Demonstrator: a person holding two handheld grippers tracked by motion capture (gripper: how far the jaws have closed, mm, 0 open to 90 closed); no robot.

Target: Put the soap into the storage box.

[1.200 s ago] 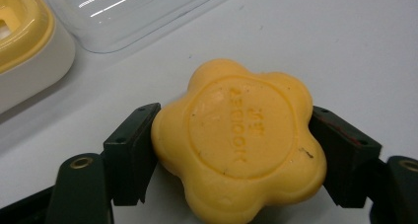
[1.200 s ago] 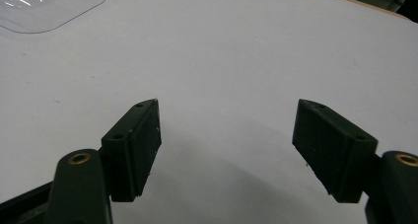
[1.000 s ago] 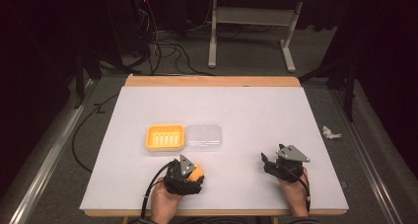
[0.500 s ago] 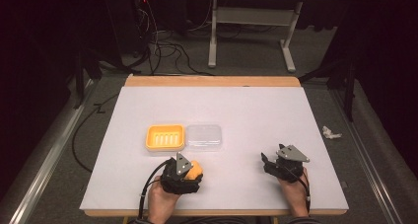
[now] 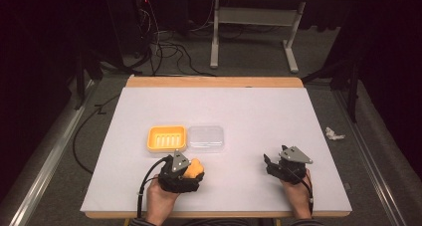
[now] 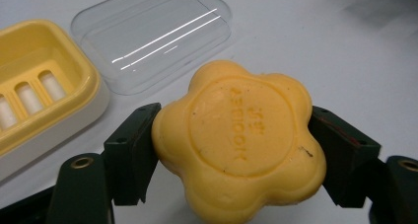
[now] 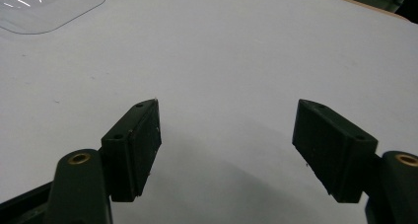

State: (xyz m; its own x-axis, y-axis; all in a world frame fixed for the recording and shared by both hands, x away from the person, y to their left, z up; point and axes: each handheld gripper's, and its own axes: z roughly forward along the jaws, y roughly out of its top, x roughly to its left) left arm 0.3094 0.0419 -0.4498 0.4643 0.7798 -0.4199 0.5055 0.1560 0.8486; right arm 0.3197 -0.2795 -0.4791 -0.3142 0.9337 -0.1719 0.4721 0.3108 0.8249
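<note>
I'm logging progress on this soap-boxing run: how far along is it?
Done: the left gripper has its jaws shut on the flower-shaped soap, and the yellow soap dish sits open with the clear lid beside it. In hand: the soap is near the dish. Left: probably placing it inside and fitting the lid. The right gripper is open and holds nothing.

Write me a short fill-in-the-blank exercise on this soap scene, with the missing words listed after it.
1. The left tongs are shut on a flower-shaped yellow ____.
2. The soap dish is coloured ____.
3. The clear lid lies ____ the soap dish, not on it.
4. The right tongs are ____ and hold nothing.

Missing words: soap; yellow; beside; open
</note>
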